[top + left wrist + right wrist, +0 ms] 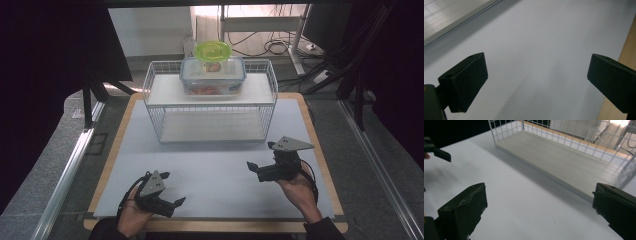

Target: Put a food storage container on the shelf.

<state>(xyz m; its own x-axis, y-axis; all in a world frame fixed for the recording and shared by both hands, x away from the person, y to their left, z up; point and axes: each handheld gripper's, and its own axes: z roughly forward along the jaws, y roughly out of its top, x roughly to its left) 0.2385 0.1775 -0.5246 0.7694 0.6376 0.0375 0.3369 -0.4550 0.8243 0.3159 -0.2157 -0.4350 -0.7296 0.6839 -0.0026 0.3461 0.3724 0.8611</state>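
My left gripper (pixel 173 188) hovers low over the white mat (pixel 215 170) at the front left, open, with nothing between its jaws (pixel 536 72). At the front right my right gripper (pixel 261 156) is open too and empty (pixel 539 200), pointing towards the white wire rack (pixel 210 107). The rack's lower shelf (pixel 559 160) is bare. On its top shelf stands a clear food box with a blue-rimmed lid (pixel 213 76), something red inside it. A lime green bowl (pixel 213 51) sits on that lid. The left gripper's jaw tip (pixel 439 153) shows far off in the right gripper view.
The mat lies on a wooden board (pixel 320 160) whose edge (pixel 629 47) runs close beside my left gripper. Dark curtains flank the table. Metal rails (pixel 70 170) run along both sides, and cables (pixel 272 47) lie on the floor behind the rack.
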